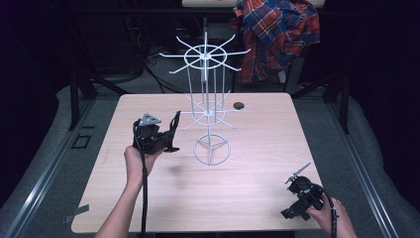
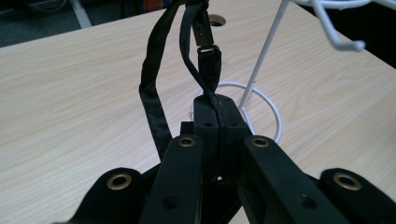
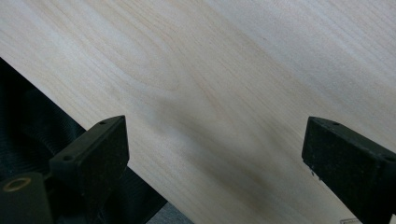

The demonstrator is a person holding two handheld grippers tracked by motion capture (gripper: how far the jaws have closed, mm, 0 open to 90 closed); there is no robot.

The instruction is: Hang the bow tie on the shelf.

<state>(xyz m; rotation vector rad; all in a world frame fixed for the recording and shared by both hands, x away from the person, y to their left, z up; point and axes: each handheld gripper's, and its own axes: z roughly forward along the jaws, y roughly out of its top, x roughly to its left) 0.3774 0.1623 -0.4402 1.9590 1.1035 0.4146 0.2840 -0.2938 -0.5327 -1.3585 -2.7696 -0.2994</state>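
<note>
A black strap is held by the left gripper, whose jaws are seen pressed together on it in the left gripper view; the strap rises from between them in a loop, and a small buckle is carried on it near the top. In the high view the left gripper is found at about nine o'clock from the base of the white wire rack, just beside it and, as far as can be judged from that angle, raised off the wooden table. The strap is seen there as a dark shape standing up from the jaws. The round base ring of the rack lies just behind the jaws in the left gripper view, and one of its hooked arms reaches in at one o'clock.

The right gripper is held at about four o'clock from the rack base, well apart from it, near the table's near right corner. Its jaws are spread wide, with nothing between them, and bare tabletop is seen beyond them in the right gripper view.

A plaid shirt is draped behind the table at one o'clock.
</note>
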